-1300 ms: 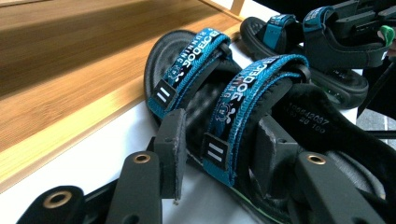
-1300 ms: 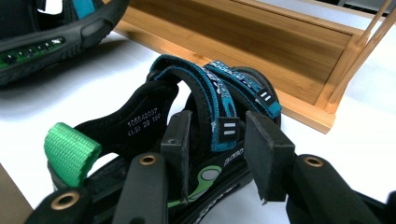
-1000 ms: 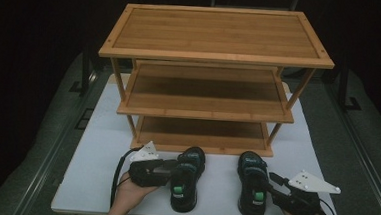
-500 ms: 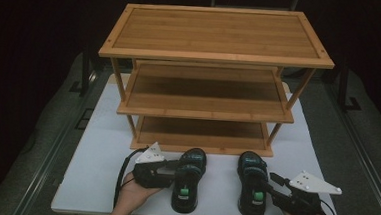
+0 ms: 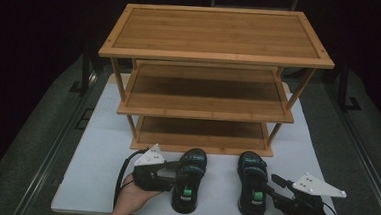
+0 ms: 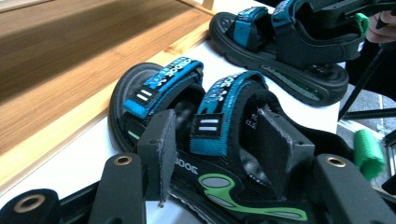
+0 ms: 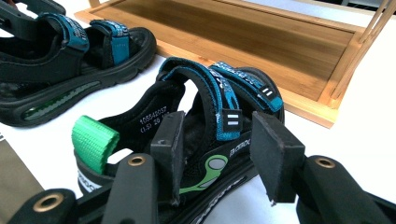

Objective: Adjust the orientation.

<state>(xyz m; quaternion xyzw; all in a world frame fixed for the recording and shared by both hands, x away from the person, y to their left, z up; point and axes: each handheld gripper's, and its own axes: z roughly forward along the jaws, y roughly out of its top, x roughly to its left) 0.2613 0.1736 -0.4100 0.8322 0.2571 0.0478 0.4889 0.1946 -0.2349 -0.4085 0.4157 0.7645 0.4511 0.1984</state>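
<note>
- So we're at the front edge of the table (image 5: 94, 181), both sandals side by side just before the wooden rack (image 5: 203, 113).
- Left gripper (image 5: 170, 168) jaws have just been opening; they straddle the left sandal (image 5: 189, 180) side wall, pads loose, no grip.
- Right gripper (image 5: 277, 185) likewise: jaws just widened around the right sandal (image 5: 251, 189), one pad inside, one outside, nothing clamped.
- Our read: sandals not on any shelf; lifting and placing both remains.
</note>
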